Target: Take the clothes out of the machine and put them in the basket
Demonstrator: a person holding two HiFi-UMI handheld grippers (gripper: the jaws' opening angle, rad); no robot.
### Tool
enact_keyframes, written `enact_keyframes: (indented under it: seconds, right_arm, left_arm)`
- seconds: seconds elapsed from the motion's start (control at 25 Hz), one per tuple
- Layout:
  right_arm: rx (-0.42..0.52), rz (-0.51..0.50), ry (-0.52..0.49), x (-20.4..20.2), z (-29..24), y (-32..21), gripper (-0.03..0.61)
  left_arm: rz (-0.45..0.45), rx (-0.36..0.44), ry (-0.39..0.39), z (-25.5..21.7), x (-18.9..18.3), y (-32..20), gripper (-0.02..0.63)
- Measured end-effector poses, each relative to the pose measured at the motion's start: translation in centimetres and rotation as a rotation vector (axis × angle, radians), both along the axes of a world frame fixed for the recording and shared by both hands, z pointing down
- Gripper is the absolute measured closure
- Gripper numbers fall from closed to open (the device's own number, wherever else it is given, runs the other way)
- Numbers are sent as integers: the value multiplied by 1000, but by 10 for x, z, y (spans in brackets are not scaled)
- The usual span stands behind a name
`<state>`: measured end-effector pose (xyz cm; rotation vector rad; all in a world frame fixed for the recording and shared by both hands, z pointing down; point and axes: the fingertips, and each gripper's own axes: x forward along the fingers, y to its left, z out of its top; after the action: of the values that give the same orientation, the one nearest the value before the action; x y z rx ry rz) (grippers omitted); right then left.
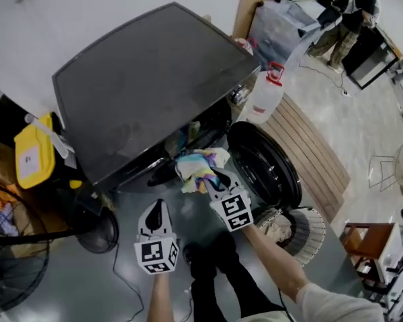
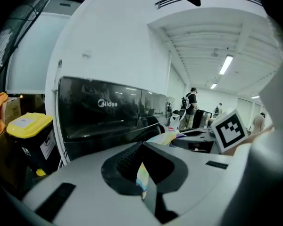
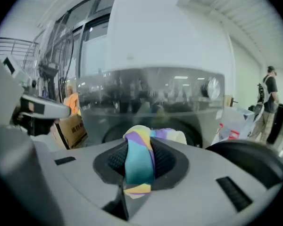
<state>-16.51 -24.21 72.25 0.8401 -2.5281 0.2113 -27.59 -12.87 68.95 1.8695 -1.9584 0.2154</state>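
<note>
The dark grey front-loading machine (image 1: 148,86) stands ahead with its round door (image 1: 265,163) swung open to the right. My right gripper (image 1: 215,178) is shut on a pastel multicoloured cloth (image 1: 195,170), held up in front of the drum opening. In the right gripper view a teal, purple and yellow band of the cloth (image 3: 139,159) is pinched between the pads. My left gripper (image 1: 159,206) hangs lower left, apart from the cloth, with its jaws together. A thin pastel sliver (image 2: 142,178) shows in their slit; what it is I cannot tell. The white basket (image 1: 312,227) sits below the door.
A yellow container (image 1: 33,156) and a black floor fan (image 1: 13,247) stand left of the machine. A detergent jug (image 1: 265,96) and a slatted wooden board (image 1: 316,153) lie to the right. A person (image 1: 352,12) stands far back right; a chair (image 1: 369,240) is at lower right.
</note>
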Motion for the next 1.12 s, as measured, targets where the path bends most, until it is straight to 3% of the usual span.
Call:
enact_keyframes:
  seconds: [0.68,1.12]
  right_arm:
    - [99,39,-85,71,-251,46,485]
    - [181,189,-115,169,-336,88,485]
  left_arm:
    - [30,103,-9,-195,44,9,595]
    - [227,187,-53,-284,128,-21,595]
